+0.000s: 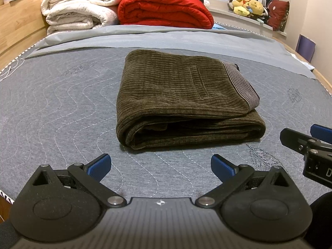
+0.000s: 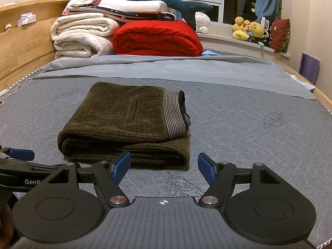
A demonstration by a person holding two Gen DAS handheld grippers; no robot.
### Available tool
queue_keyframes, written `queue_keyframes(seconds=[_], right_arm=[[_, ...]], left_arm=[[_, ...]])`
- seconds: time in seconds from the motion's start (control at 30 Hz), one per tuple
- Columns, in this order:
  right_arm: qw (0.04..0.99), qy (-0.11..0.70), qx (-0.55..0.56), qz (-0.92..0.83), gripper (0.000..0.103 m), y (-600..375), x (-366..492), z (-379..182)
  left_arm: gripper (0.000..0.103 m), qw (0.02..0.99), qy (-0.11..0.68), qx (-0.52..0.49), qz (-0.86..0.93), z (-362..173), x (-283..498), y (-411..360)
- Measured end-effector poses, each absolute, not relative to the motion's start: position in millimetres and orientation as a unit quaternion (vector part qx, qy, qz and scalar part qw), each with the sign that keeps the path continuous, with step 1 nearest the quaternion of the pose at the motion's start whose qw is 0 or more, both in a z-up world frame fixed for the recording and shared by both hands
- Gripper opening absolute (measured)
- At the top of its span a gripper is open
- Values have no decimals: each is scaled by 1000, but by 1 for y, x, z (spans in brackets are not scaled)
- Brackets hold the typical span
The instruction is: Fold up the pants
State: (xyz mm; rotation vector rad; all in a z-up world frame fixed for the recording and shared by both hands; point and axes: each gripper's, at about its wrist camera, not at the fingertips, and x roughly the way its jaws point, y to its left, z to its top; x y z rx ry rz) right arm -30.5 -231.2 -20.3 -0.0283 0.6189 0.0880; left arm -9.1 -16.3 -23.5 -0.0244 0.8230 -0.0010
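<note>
Olive-brown corduroy pants (image 1: 182, 99) lie folded into a compact rectangle on the grey quilted mattress (image 1: 62, 108), with the striped waistband on the right side. They also show in the right wrist view (image 2: 124, 124). My left gripper (image 1: 160, 166) is open and empty, just short of the bundle's near edge. My right gripper (image 2: 164, 169) is open and empty, in front of the bundle's near right corner. The right gripper shows at the right edge of the left wrist view (image 1: 311, 141). The left gripper shows at the left edge of the right wrist view (image 2: 18, 155).
A grey sheet (image 1: 166, 39) lies across the far mattress. Behind it are white blankets (image 1: 78, 8) and a red quilt (image 1: 164, 10). Plush toys (image 2: 249, 30) sit on the windowsill. A wooden bed frame (image 1: 18, 25) runs along the left.
</note>
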Motion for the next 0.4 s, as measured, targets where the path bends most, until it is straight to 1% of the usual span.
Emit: queue_keyframes(seconds=[0.4], right_arm=[[951,305,-14,43,73,-231,-31,-20]], left_arm=[[102,916,400,-10,-1,-24,-9,-16]])
